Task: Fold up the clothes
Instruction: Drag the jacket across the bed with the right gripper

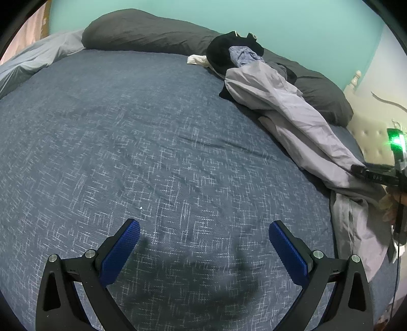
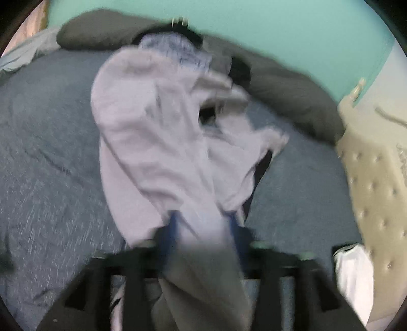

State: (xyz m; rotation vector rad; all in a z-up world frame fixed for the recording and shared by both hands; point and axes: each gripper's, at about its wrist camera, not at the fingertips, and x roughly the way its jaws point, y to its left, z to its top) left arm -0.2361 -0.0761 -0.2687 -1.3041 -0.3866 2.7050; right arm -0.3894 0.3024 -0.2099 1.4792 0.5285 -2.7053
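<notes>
A dark blue bedspread with a white crosshatch weave [image 1: 157, 142] fills the left wrist view. The left gripper [image 1: 204, 226] hovers over bare cover, its blue-padded jaws spread wide with nothing between them. Farther back, a long charcoal pillow [image 1: 142, 33] lies against the teal wall [image 1: 279, 17]. To the right, a pale lavender-grey garment [image 1: 292, 112] trails from a heap of dark clothes [image 1: 223, 51] toward the bed's edge. In the blurred right wrist view, the right gripper [image 2: 203, 224] has lavender fabric bunched between its jaws; it appears clasped, though blur leaves this uncertain.
</notes>
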